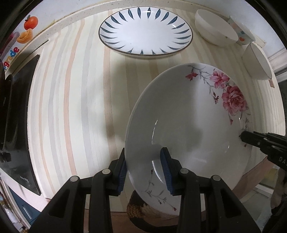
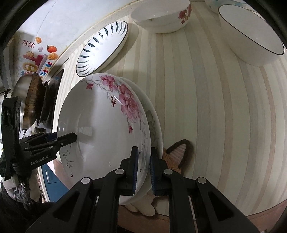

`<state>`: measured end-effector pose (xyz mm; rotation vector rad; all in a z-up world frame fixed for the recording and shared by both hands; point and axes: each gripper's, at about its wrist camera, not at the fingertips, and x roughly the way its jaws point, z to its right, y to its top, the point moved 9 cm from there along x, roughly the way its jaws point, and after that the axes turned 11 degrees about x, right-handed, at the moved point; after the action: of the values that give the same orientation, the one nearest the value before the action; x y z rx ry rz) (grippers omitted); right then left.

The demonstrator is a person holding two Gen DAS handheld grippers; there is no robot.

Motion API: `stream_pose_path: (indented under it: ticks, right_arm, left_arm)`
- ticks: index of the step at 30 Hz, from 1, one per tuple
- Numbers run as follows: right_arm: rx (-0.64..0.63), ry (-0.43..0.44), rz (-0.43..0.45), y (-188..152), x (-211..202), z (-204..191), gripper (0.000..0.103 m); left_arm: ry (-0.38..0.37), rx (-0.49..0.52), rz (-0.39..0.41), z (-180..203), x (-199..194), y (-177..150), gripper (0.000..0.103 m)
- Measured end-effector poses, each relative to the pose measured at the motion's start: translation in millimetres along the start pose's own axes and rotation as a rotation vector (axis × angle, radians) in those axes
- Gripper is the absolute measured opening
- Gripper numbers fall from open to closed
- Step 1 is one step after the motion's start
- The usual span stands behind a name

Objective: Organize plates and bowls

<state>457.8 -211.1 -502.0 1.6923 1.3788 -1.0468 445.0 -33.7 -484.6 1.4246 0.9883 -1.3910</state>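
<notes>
A white deep plate with pink flowers [image 1: 188,114] [image 2: 100,129] is held tilted above the striped table near its front edge. My left gripper [image 1: 144,172] is shut on its near rim; it shows in the right wrist view [image 2: 71,137] at the plate's left rim. My right gripper [image 2: 144,172] is shut on the plate's opposite rim, and shows in the left wrist view [image 1: 251,138] at the right. In the right wrist view a second rim [image 2: 154,114] shows behind the flowered plate. A blue-leaf plate [image 1: 145,30] [image 2: 103,47] lies at the back.
A white bowl [image 1: 215,26] [image 2: 161,16], a patterned cup [image 1: 242,30] and a dark-rimmed bowl [image 1: 258,62] [image 2: 251,35] stand at the back right. A black cooktop [image 1: 19,116] with a pan [image 2: 32,100] is at the left. The striped table [image 1: 71,107] lies between.
</notes>
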Motion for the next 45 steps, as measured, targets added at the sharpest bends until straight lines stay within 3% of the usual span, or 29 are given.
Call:
stream_pose_path:
  ticks: [11,19,25,28,30,34,39,45]
  right_arm:
    - [0.005,-0.068,-0.011,2,-7,-6,0.016]
    - [0.010,-0.099,-0.028,-4,-14,-7,0.018]
    - [0.037,-0.111,0.016,7,-40,-3,0.019]
    - [0.059,-0.053,0.069,28,-60,-18,0.023]
    - [0.069,-0.013,0.096,48,-62,-33,0.037]
    - [0.090,0.029,0.146,105,-41,-65,0.039]
    - [0.106,0.003,0.144,163,2,-85,0.039]
    - [0.100,-0.061,0.115,193,41,-91,0.039]
  left_arm:
    - [0.022,0.010,0.011,17,6,6,0.033]
    - [-0.011,-0.015,0.008,12,-8,4,0.033]
    - [-0.039,-0.065,0.100,-11,-52,28,0.034]
    - [-0.043,-0.101,0.145,-37,-64,61,0.034]
    - [-0.045,-0.140,0.159,-64,-61,94,0.035]
    - [-0.050,-0.190,0.150,-106,-38,142,0.035]
    - [-0.082,-0.158,0.109,-125,1,182,0.035]
    - [-0.115,-0.103,0.045,-122,37,203,0.035]
